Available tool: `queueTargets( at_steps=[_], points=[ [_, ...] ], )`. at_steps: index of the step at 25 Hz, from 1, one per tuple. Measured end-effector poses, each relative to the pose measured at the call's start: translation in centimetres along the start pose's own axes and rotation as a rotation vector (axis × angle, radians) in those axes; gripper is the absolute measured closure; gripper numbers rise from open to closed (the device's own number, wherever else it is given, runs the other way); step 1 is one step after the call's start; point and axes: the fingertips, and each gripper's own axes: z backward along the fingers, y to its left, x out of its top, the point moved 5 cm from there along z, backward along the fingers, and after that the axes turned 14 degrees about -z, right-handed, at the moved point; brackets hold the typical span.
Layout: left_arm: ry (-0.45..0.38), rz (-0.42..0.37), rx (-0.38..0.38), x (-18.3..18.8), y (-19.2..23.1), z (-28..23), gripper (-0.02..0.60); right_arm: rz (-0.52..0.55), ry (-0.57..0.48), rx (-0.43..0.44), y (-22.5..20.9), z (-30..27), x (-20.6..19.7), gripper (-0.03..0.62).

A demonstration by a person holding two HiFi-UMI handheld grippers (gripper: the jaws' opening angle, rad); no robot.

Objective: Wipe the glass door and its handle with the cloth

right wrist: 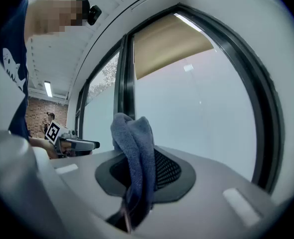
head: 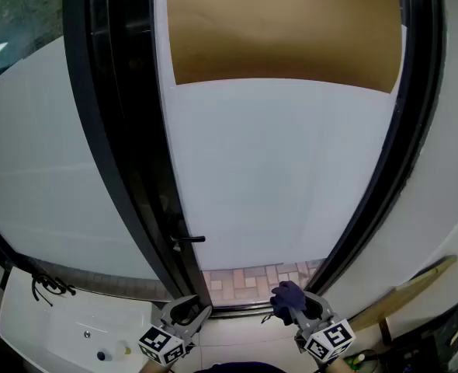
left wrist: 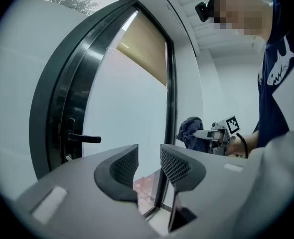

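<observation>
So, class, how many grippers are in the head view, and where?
2. The left gripper sits at the bottom edge below the door handle, open and empty; the right gripper is beside it, shut on the blue cloth.

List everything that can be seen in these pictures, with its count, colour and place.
glass door: one, frosted white in a black frame, centre
door handle: one, black, low on the door's left edge
blind: one, tan, across the door's top
long board: one, tan, lower right
low unit: one, white, lower left
cloth: one, dark blue, in the right gripper
left gripper: grey, open, empty
right gripper: grey, shut on the cloth
</observation>
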Motion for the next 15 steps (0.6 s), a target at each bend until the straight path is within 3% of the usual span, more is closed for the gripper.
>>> queueTargets(
  at_steps=[8, 15],
  points=[
    [-0.02, -0.002, 0.014, -0.1, 1.3, 0.6, 0.446, 0.076, -0.019, 0.061, 1.6, -3.5, 2.2, 0.528],
    [-0.028, 0.005, 0.046, -0.6, 2.6, 1.9, 0.446, 0.242, -0.032, 0.162, 4.4, -9.0, 5.3, 0.528]
  ],
)
